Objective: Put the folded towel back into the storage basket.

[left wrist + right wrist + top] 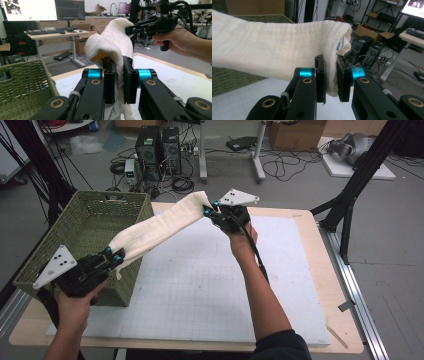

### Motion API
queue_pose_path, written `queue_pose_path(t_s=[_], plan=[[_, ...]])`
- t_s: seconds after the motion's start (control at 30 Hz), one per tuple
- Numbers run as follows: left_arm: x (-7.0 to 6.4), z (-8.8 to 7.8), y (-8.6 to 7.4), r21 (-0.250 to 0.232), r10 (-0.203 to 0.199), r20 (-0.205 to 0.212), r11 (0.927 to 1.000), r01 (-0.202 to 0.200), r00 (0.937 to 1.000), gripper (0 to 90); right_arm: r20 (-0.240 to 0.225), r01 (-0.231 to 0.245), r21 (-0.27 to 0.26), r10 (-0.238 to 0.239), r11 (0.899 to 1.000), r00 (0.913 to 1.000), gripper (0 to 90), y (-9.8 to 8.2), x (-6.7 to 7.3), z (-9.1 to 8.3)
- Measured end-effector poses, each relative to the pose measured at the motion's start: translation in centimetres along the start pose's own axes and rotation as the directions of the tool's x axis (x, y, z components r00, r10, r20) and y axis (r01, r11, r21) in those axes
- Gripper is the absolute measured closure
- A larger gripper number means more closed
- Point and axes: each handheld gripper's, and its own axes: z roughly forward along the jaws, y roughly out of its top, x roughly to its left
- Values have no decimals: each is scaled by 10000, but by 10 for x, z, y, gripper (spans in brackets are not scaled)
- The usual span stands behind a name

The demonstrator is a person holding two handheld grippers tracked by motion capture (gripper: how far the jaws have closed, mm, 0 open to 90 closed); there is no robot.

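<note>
A cream folded cloth [160, 225] hangs stretched in the air between my two grippers, above the table's left half. My left gripper [116, 257] is shut on its near end, by the green basket's [35, 275] front right corner. My right gripper [207, 210] is shut on the far end, held higher over the table's back edge. In the left gripper view the cloth [110, 40] runs from my own jaws [119, 82] up to the other gripper [130, 30]. Seen from the right gripper view, the cloth [274, 55] passes left from the jaws [331, 80], folded over their tips.
The woven green basket [227, 80] stands at the table's left edge. A white gridded mat [210, 285] covers the wooden tabletop. Beyond the table are computer towers [157, 147], cables on the floor and a black frame post [350, 195] at the right.
</note>
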Motion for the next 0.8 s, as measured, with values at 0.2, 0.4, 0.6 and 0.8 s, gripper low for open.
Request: queue_pose_path(t_s=[0.2,0.4,0.6,0.8], plan=[[4,-6,0,42,85,-296,10000,-84,9995,817,-139,83,-47,-83,10000,9999,807,19,4,23],[11,-16,1,-35,-53,-643,10000,51,9979,817,-168,282,-46,-283,9996,9995,808,35,10,46],[19,-28,-2,41,-146,-1100,9999,151,9938,817,-334,541,64,-538,9985,9980,808,48,21,73],[22,-41,-2,-39,-336,-1450,9994,334,9889,817,-601,691,5,-689,9976,9958,808,61,35,103]])
